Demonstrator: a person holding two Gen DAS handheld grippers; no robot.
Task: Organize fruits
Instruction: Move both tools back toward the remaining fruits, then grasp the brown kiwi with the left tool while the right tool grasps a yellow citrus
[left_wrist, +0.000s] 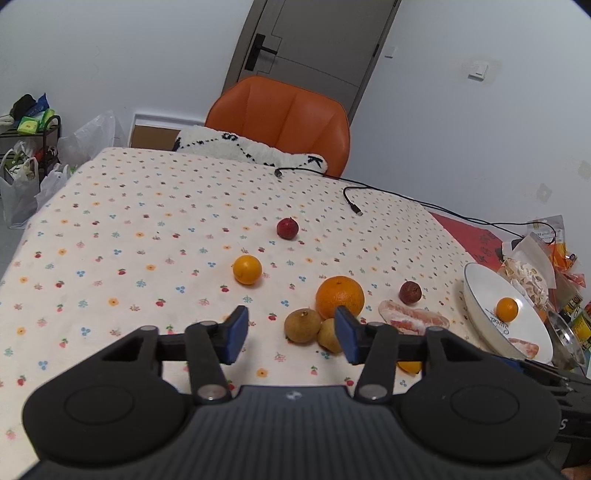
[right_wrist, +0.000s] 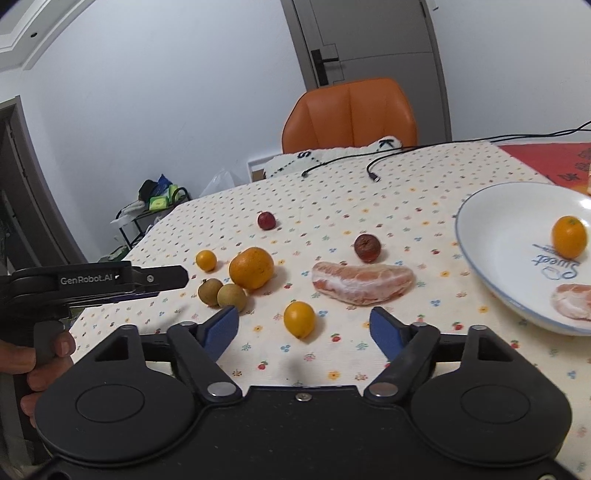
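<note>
left hand-held gripper (left_wrist: 291, 334): wide, empty | right hand-held gripper (right_wrist: 304, 328): wide, kumquat (right_wrist: 299, 319) seemingly just ahead | plate (right_wrist: 491, 258): two fruits

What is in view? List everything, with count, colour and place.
plate: 1, white with blue rim, table's right
kumquats: 3, orange; one on the plate, two on the cloth
large orange: 1, orange, mid-cloth
longans: 2, brown, touching, beside the large orange
red fruits: 2, red, farther back, apart
pomelo segments: 2, pink; one on the cloth, one on the plate
cables: 2 ends, black, far side
tablecloth: 1, cream, floral
chair: 1, orange, behind the table
left gripper: open, above the longans
right gripper: open, above a kumquat
hand: 1, on the left gripper's handle
</note>
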